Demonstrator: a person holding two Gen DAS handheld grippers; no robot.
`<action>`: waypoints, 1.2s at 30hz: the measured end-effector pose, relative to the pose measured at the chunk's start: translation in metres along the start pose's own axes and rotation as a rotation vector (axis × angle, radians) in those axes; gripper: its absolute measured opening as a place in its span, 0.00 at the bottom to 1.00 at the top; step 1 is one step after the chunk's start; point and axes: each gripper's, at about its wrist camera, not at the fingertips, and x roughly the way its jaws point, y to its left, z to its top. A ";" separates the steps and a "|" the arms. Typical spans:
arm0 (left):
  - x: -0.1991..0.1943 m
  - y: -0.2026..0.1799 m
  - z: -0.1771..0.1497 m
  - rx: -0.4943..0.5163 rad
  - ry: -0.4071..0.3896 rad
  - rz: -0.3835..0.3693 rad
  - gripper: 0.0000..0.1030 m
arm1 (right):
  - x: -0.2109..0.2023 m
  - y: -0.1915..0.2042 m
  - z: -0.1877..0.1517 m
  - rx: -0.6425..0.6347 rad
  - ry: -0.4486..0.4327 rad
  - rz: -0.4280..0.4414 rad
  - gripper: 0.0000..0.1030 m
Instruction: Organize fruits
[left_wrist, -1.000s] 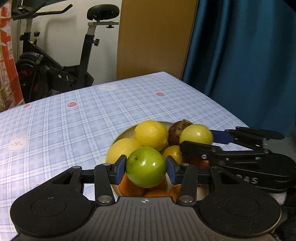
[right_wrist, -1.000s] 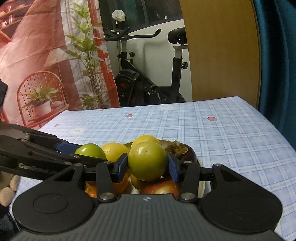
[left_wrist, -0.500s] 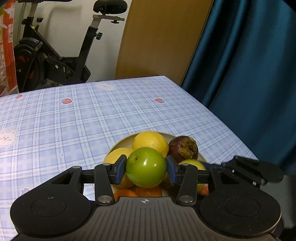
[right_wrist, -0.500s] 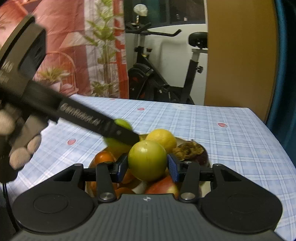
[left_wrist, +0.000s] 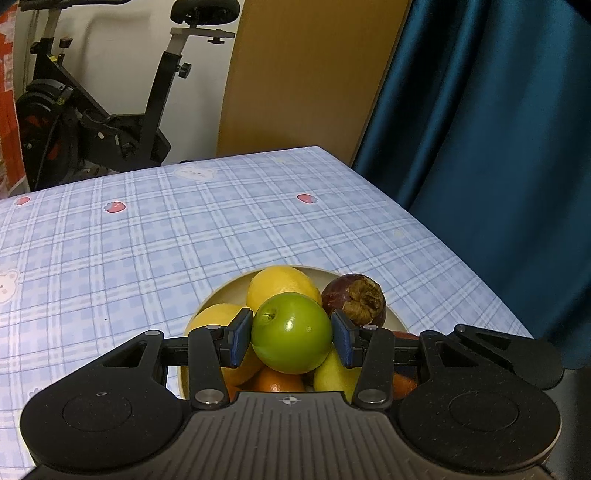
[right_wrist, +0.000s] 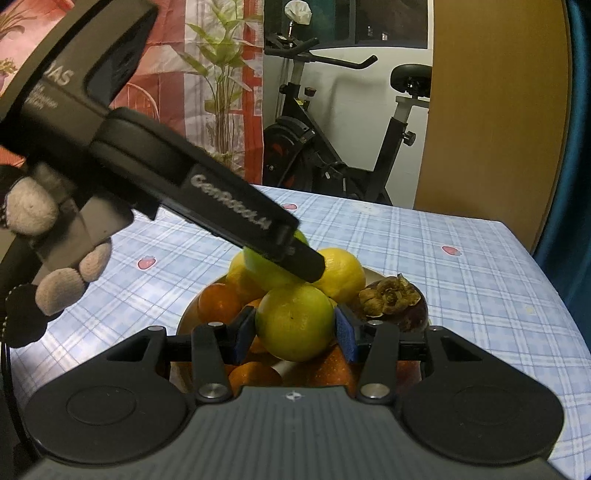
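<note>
A cream bowl (left_wrist: 221, 295) on the blue plaid tablecloth holds lemons (left_wrist: 282, 282), oranges (left_wrist: 277, 382), a red apple and a purple mangosteen (left_wrist: 356, 299). My left gripper (left_wrist: 291, 338) is shut on a green apple (left_wrist: 291, 334) just above the pile. My right gripper (right_wrist: 294, 332) is shut on a yellow-green apple (right_wrist: 294, 323) over the bowl's (right_wrist: 186, 314) near side. In the right wrist view the left gripper (right_wrist: 273, 266) comes in from the upper left with its green apple (right_wrist: 266, 273) above the lemons (right_wrist: 343, 271). The mangosteen (right_wrist: 397, 301) sits at the bowl's right.
The tablecloth (left_wrist: 147, 229) stretches left of and behind the bowl. The table's right edge (left_wrist: 443, 236) runs close to a teal curtain (left_wrist: 498, 129). An exercise bike (left_wrist: 110, 110) and a wooden panel (left_wrist: 306, 74) stand behind the table.
My left gripper has lifted and swung over the bowl with its green apple. My right gripper has kept its apple low by the bowl while turning left.
</note>
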 end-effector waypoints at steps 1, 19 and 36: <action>0.000 0.000 0.000 0.001 0.001 -0.001 0.47 | 0.000 0.001 0.000 -0.003 0.001 0.002 0.47; -0.009 0.003 0.001 -0.012 0.003 0.003 0.56 | 0.004 -0.001 0.003 0.007 0.029 0.010 0.47; -0.070 0.011 -0.001 -0.038 -0.106 0.094 0.82 | -0.010 -0.003 0.015 0.116 0.044 -0.023 0.76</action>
